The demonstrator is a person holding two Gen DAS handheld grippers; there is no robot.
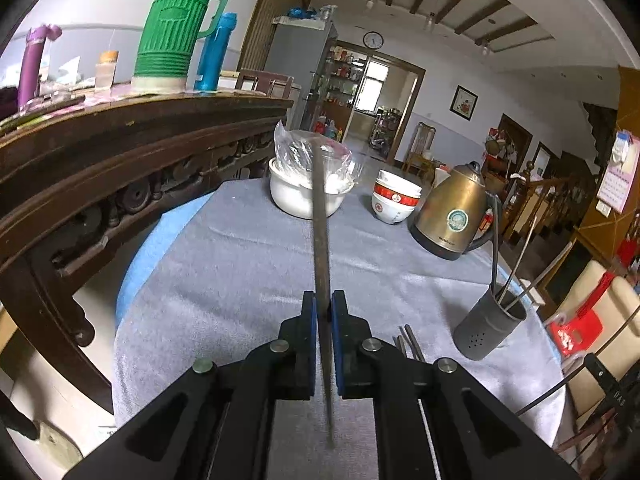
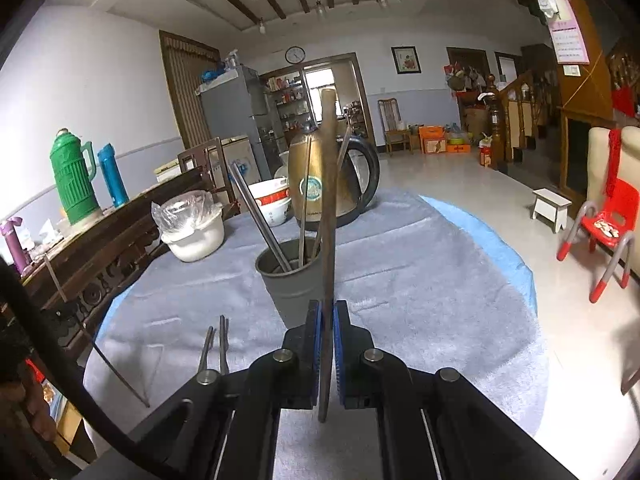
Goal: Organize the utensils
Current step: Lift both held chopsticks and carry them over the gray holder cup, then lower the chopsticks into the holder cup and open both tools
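Just short of the grey metal utensil cup [image 2: 294, 280]: right gripper [image 2: 327, 314] clamped on a thin brown chopstick [image 2: 329, 200]; left gripper [image 1: 324, 308] clamped on another brown chopstick [image 1: 320, 216]. Light, stiff, probably slippery; pinched near lower end.

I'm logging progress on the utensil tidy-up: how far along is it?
Partly done. Several metal chopsticks already stand in the grey holder. In hand: the left gripper and the right gripper each have their jaws shut on one dark chopstick, neither in the holder yet. Left: a few loose chopsticks lying on the grey cloth.
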